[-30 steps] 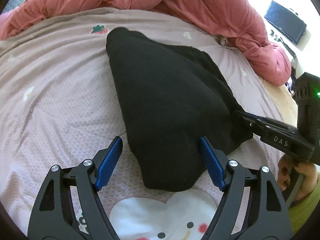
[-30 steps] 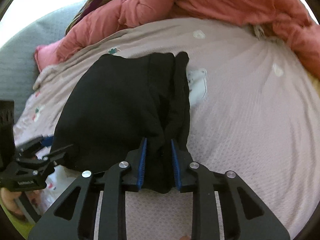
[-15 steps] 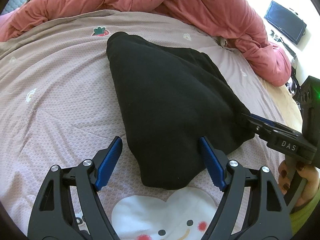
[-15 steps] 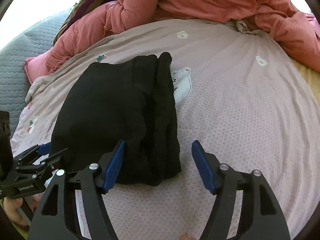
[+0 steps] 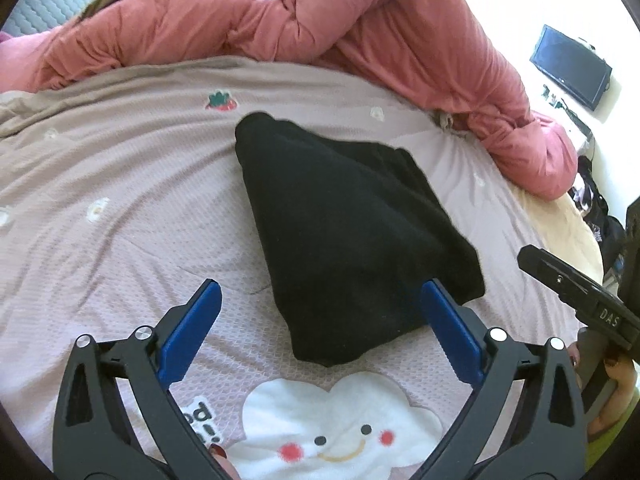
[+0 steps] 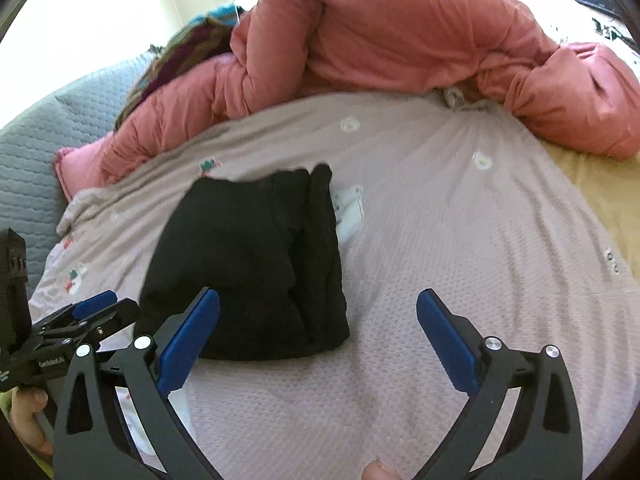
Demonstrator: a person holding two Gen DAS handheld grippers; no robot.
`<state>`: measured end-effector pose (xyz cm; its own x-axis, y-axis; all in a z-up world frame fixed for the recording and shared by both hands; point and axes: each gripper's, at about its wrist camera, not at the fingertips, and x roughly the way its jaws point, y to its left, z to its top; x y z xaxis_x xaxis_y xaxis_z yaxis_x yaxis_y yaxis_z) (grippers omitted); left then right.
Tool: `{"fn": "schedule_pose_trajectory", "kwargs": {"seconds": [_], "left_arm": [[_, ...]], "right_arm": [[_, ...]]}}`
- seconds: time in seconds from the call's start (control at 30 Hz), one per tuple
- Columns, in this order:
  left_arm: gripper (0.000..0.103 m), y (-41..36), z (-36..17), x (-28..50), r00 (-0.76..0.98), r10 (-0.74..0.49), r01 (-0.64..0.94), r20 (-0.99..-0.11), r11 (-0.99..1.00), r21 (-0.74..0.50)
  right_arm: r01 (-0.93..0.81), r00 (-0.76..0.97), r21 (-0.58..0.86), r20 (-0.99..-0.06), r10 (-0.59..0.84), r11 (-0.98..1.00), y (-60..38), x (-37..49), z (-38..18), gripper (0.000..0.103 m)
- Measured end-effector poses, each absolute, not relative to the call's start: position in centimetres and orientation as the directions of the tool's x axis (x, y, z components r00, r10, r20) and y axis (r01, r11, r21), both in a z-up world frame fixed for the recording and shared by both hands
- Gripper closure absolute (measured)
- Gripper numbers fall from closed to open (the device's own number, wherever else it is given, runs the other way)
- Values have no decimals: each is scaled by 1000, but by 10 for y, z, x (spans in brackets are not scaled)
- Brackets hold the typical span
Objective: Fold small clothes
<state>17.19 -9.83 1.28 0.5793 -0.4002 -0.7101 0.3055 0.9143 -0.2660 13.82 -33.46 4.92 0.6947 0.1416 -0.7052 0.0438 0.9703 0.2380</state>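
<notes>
On the pale pink quilted bedspread (image 5: 120, 208) with cartoon prints, the small black knit garment (image 5: 344, 232) lies as a compact, multi-layered folded bundle, with stacked edges visible along its side in the right wrist view (image 6: 320, 240). The left gripper (image 5: 320, 320) and the right gripper (image 6: 318, 326) both hover near the bundle with fingers spread wide, holding nothing. Judged from this, folding appears essentially complete; at most a final tidy or set-aside remains.

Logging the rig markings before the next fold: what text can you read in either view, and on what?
"DAS": white letters on the black right tongs, seen from the left wrist.
"od" and "!": partial dark print beside the white cloud face on the pink bedsheet.
Small white label on the black left tongs: too blurred to read.
</notes>
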Motion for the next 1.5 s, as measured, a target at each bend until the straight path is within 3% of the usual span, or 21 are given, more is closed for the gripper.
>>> {"fn": "schedule_pose_trajectory", "kwargs": {"seconds": [0.73,1.5], "left_arm": [[9,-60,48,94,710,-333,285,-621,942,-179],[9,-37,8,64,647,-297,238,-702,954,-184]], "right_arm": [[-41,761,192,-630,155,981,-301,69,82,4],[-36,696,103,-711,99,994,-258,37,47,4]]}}
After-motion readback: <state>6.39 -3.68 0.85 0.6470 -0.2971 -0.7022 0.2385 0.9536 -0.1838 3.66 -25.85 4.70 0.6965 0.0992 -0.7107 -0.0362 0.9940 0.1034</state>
